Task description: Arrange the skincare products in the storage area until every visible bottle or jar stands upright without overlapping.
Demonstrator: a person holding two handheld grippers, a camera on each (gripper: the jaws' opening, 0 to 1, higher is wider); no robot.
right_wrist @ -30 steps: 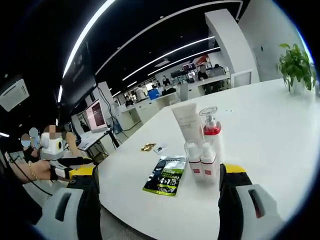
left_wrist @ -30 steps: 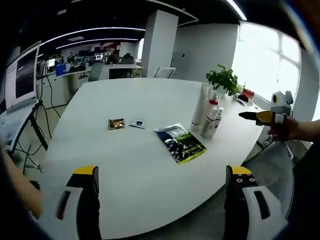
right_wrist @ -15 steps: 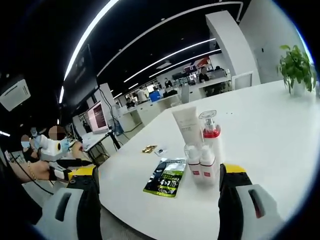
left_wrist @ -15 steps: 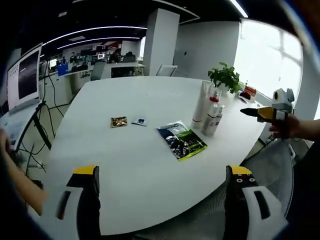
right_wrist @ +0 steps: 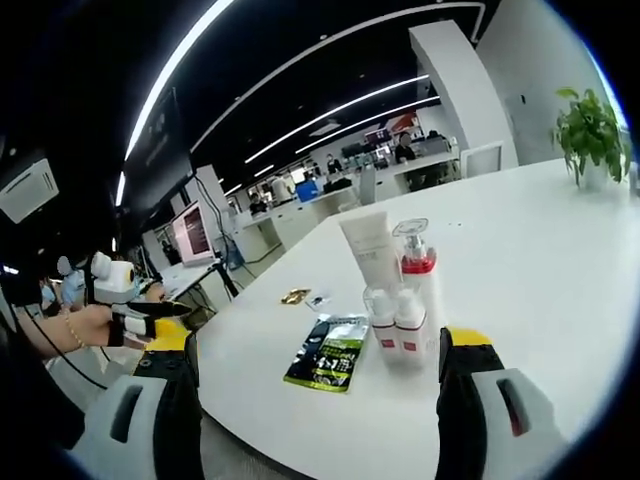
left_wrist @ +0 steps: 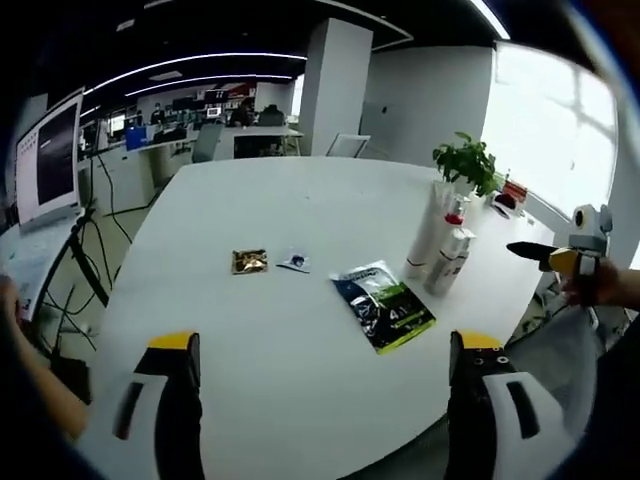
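I hold both grippers off the edge of the white oval tabletop (left_wrist: 270, 340). My left gripper (left_wrist: 325, 400) has its jaws spread wide with nothing between them, and my right gripper (right_wrist: 318, 400) is spread the same way, empty.

The skincare products stand upright in a tight cluster near the tabletop's far side: a tall white squeeze tube (right_wrist: 368, 250), a white pump bottle with a red collar (right_wrist: 420, 272), and two small white bottles with red labels (right_wrist: 395, 325) just in front, side by side. Beside them a dark green-and-black flat sachet (left_wrist: 385, 307) lies flat. Further off rest a small gold foil packet (left_wrist: 249, 261) and a small white-and-blue packet (left_wrist: 294, 262). A green potted plant (left_wrist: 468, 163) stands behind the cluster.
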